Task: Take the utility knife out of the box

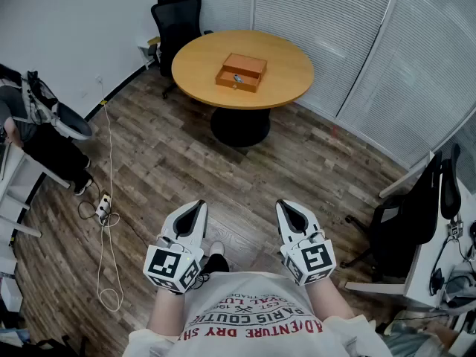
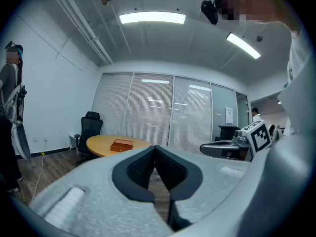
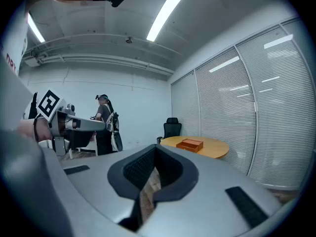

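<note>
Your left gripper (image 1: pixel 198 205) and right gripper (image 1: pixel 286 206) hold their fingers closed, empty; the open orange wooden box (image 1: pixel 242 72), a small grey thing (image 1: pixel 238 78) inside, sits on the round wooden bench (image 1: pixel 286 69) well ahead.

Left gripper (image 1: pixel 198 205) and right gripper (image 1: pixel 287 207) are pale grey with black-and-white marker cubes (image 1: pixel 172 268); the T-shirt (image 1: pixel 253 307) is white, red-lettered.

On the person's white shirt (image 1: pixel 249 297), upside down to us, in red, we read "ADVENTURE DRY SH", "PARIS COUTU", "EST"
</note>
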`<state>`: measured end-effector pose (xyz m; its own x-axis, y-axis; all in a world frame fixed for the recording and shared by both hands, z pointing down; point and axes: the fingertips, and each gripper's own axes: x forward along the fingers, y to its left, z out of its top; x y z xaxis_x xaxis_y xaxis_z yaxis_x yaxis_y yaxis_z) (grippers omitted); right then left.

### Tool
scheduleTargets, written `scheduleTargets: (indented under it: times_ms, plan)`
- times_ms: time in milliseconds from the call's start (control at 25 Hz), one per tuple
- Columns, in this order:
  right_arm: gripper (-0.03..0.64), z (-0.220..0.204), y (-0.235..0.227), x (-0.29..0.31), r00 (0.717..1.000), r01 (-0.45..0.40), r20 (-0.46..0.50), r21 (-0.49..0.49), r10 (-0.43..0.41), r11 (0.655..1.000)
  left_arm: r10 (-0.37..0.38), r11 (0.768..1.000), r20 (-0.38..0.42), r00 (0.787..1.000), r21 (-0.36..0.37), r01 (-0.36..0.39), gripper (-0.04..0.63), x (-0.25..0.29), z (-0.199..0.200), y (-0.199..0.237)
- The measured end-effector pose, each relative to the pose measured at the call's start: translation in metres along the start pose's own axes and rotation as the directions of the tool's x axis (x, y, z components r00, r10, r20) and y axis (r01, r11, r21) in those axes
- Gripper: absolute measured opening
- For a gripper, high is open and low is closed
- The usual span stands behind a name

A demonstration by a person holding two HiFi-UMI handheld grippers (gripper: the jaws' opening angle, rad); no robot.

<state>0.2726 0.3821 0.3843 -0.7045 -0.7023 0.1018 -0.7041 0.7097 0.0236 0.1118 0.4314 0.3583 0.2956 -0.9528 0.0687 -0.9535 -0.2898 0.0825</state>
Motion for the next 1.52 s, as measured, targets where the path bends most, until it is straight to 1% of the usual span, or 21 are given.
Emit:
scheduleTargets:
  times_ms: [440, 640, 840, 1080, 1320, 1520]
  plan:
    - [0.005, -0.006, -0.007, 0.008, 1.000, -0.007, -0.023, 0.002, 0.007, 1.000, -0.006, 1.000, -0.019, 1.000, -0.018, 0.005, -0.005, 0.011, -0.007, 0.005]
    - [0.005, -0.010, -0.015, 0.015, 1.000, -0.001, -0.027, 0.061, 0.002, 0.998, -0.007, 1.000, -0.027, 1.000, -0.017, 0.007, -0.005, 0.019, -0.008, 0.008]
    - [0.006, -0.014, -0.019, 0.032, 0.999, 0.018, -0.051, 0.083, -0.014, 0.996, -0.021, 0.999, -0.049, 0.999, -0.029, 0.020, -0.005, 0.030, -0.012, 0.024]
    - [0.006, -0.016, -0.022, 0.073, 0.995, 0.057, -0.084, 0.110, -0.048, 0.992, -0.049, 0.998, -0.059, 0.997, -0.035, 0.047, -0.005, 0.052, -0.008, 0.063]
    - [0.006, -0.007, -0.017, 0.134, 0.991, 0.113, -0.091, 0.139, -0.101, 0.984, -0.066, 0.998, -0.068, 0.995, -0.030, 0.064, -0.005, 0.074, 0.002, 0.131]
    - [0.006, -0.008, -0.006, 0.181, 0.986, 0.143, -0.113, 0.158, -0.126, 0.977, -0.104, 0.994, -0.072, 0.992, -0.026, 0.102, -0.005, 0.092, 0.009, 0.176]
